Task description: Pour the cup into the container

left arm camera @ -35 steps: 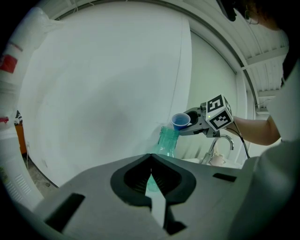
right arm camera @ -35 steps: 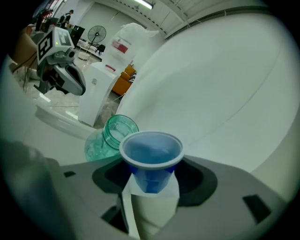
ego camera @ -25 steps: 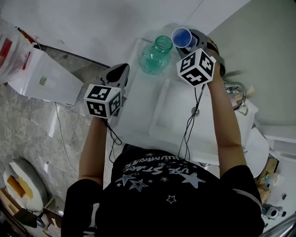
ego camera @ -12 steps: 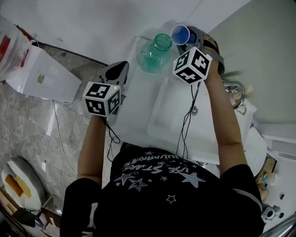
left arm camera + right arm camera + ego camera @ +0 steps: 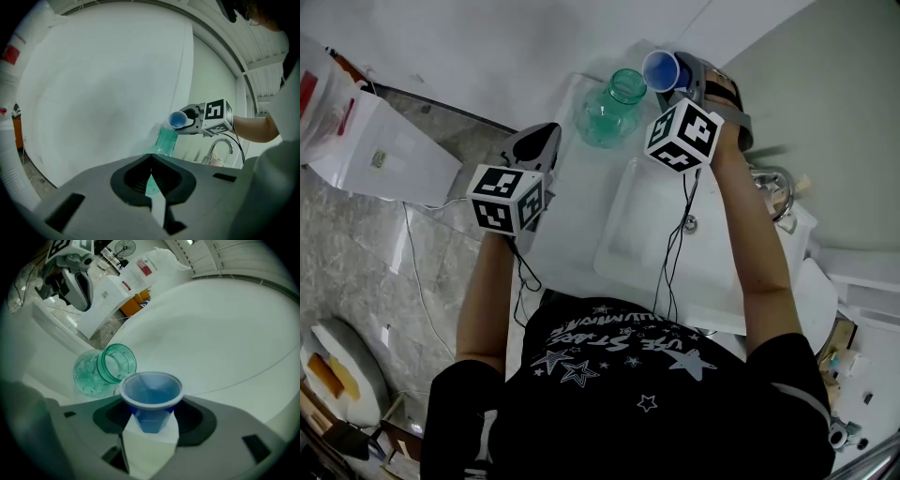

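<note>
White counter (image 5: 581,202): right gripper (image 5: 149,425) clamps blue cup (image 5: 151,390) beside green jar (image 5: 101,369); left gripper (image 5: 151,157) closed.

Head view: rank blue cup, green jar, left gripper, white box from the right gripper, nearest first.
1. blue cup, clamped in the right gripper.
2. green jar, just left of the cup.
3. left gripper, further left and lower in frame.
4. white box, far left of frame.

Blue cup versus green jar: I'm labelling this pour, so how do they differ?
The blue cup is small and opaque; the green jar is larger and see-through. The cup is held tilted in the right gripper; the jar stands upright on the counter. Both have open mouths.
</note>
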